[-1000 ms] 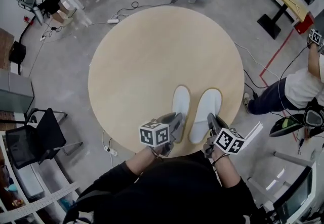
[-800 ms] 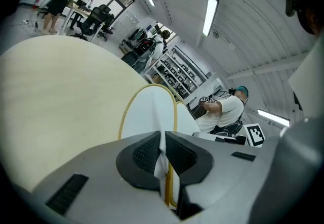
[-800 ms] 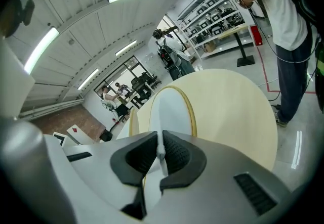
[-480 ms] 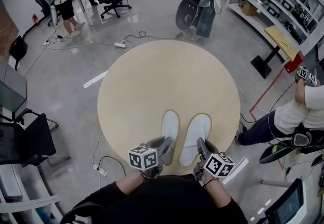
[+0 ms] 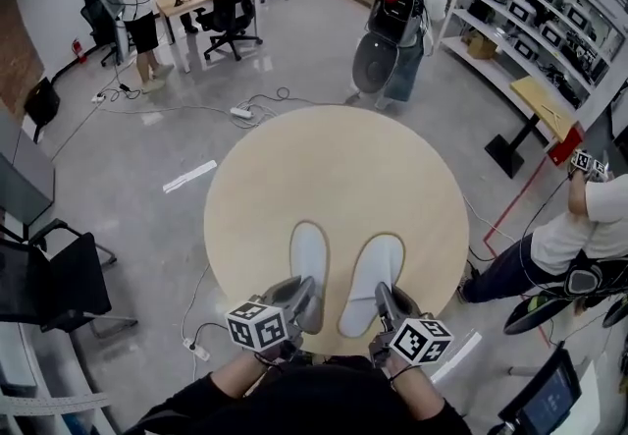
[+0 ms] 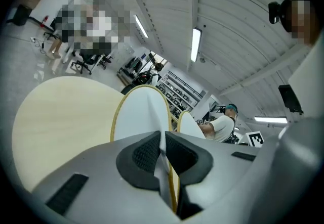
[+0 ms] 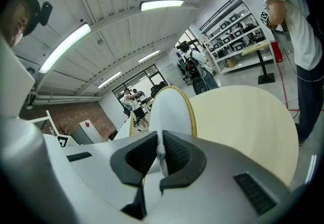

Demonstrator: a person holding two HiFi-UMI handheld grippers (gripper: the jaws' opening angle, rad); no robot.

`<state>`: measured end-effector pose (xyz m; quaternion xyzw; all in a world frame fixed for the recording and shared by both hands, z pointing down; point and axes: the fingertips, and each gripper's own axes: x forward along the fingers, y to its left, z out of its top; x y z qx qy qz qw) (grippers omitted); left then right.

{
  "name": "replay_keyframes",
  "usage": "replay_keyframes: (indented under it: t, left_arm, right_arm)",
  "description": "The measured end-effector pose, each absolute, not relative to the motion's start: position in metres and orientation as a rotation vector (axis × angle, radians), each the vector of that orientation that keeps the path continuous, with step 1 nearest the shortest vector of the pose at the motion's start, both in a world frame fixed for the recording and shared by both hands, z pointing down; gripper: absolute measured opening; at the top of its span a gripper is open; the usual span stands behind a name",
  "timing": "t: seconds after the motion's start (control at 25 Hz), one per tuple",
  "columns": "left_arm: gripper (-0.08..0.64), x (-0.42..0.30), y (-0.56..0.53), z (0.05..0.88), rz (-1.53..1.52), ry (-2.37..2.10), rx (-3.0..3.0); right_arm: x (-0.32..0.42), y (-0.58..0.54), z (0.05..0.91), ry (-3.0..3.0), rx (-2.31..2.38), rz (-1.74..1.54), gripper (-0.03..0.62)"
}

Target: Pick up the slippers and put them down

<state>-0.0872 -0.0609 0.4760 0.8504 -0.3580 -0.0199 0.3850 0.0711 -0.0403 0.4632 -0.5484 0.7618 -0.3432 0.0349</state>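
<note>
Left hand-held gripper [image 5: 302, 298] pinching heel of left slipper [image 5: 308, 256]; right hand-held gripper [image 5: 385, 300] pinching heel of right slipper [image 5: 370, 276]. Toes point away from person, long axes roughly parallel, over round counter [image 5: 334, 168].

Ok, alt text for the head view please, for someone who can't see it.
Seen from above, the left gripper is shut on the near end of the left slipper and the right gripper on the right slipper, both white, side by side over a round wooden table. A person with a backpack stands beyond it.
</note>
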Motion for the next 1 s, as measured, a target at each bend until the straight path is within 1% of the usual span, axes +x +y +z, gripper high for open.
replay_keyframes:
  t: [0.2, 0.4, 0.6, 0.72, 1.0]
  left_arm:
    - [0.032, -0.089, -0.060, 0.444, -0.118, -0.992, 2.200]
    - [0.032, -0.074, -0.043, 0.415, -0.157, -1.004, 2.225]
    - [0.032, -0.060, -0.039, 0.417, -0.127, -1.044, 2.219]
    - [0.032, -0.060, -0.035, 0.419, -0.160, -1.072, 2.189]
    - [0.032, -0.049, -0.034, 0.403, -0.171, -1.174, 2.192]
  right_arm:
    - [0.073, -0.045, 0.423, 2.370, -1.581, -0.964, 0.029]
    - [0.075, -0.044, 0.389, 2.384, -1.486, -0.892, 0.029]
    - [0.081, -0.041, 0.396, 2.394, -1.425, -0.910, 0.029]
    - [0.081, -0.036, 0.406, 2.396, -1.393, -0.943, 0.029]
    - [0.100, -0.040, 0.406, 2.402, -1.305, -0.970, 0.029]
